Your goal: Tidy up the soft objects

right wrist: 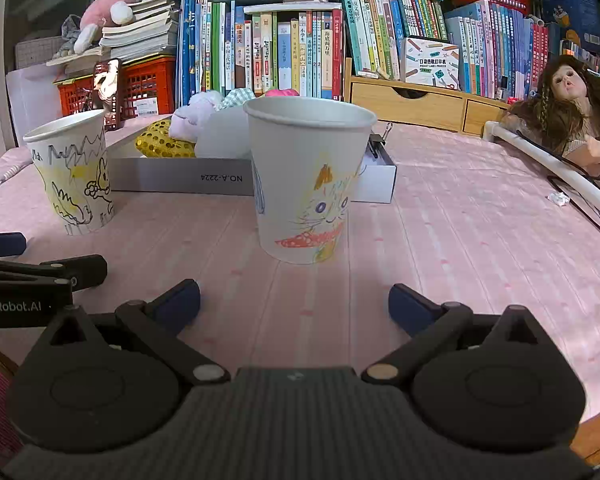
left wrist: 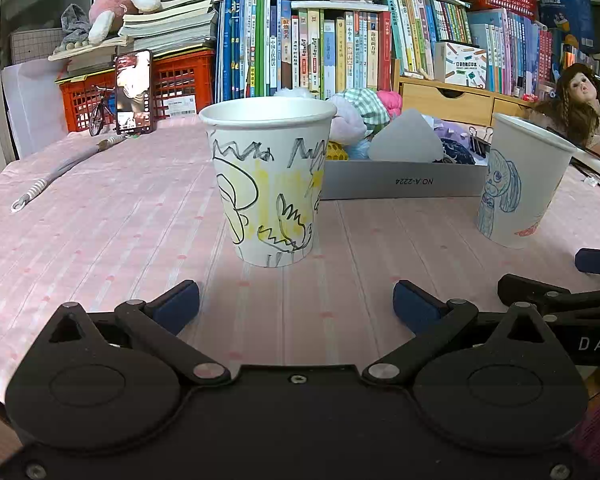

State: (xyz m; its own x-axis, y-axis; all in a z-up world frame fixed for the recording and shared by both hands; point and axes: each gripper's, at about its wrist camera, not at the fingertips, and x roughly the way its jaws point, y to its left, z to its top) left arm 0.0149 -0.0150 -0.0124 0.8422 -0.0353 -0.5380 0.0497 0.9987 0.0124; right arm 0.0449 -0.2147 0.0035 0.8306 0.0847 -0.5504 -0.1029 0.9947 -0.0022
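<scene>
Both the left gripper (left wrist: 296,306) and right gripper (right wrist: 294,304) gape wide at bottom centre, holding nothing, each short of a paper cup (left wrist: 267,184).

The lower part of the soft objects (left wrist: 364,120) heaped in the grey box (left wrist: 400,180) is hidden by the box's near wall, and its left end is blocked by the yellow-scribbled cup (left wrist: 270,180). In the right wrist view the box's middle is covered by the cat-drawn cup (right wrist: 308,176). The insides of both cups cannot be seen. The doll (right wrist: 572,116) is cut off by the right edge. The phone (left wrist: 134,92) screen is too blurred to be read.
</scene>
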